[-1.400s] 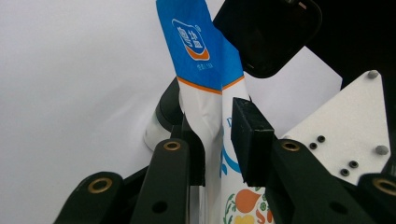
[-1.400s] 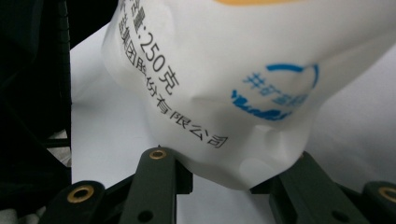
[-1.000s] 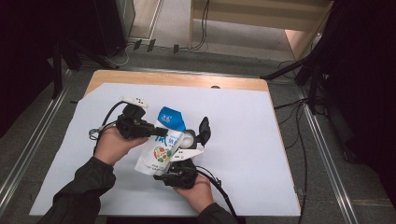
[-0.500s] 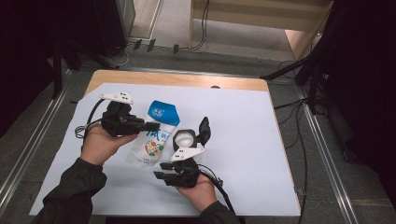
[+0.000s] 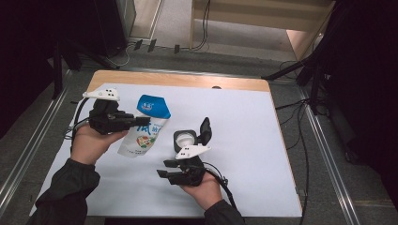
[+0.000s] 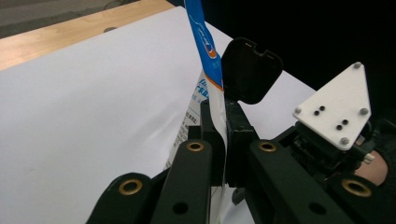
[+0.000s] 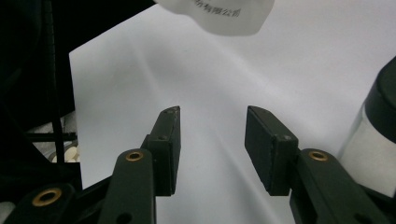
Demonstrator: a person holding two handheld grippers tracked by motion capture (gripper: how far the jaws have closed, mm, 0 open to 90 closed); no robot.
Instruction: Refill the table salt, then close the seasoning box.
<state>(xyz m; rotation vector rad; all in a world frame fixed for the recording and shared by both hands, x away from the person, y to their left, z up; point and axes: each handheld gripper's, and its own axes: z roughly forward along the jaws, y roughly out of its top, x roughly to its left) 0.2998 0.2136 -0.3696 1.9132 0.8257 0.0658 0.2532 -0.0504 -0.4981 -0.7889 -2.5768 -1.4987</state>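
Two tools show in the high view over a bench covered by a white sheet. The left tool clamps a soft pouch with a blue top and a white, printed lower part; the pouch hangs tilted over the sheet's left half, blue end up and away from the person, its bottom at or just above the sheet. The left hand grips that tool from below. Just right of the pouch stands a small container with a white inside and a black hinged lid flipped open. The right tool, held by the right hand, lies near the front edge, just in front of the container, pointing left, jaws apart and holding nothing.

In the left gripper view, the left tool is closed on the pouch, whose thin edge rises between the jaws as a blue band with white below. Behind it are the open black lid and the right tool's white three-cornered plate.

In the right gripper view, the right tool has its jaws wide apart above the white sheet, touching nothing. The pouch's white printed bottom hangs at the top, and the container stands at the right edge.
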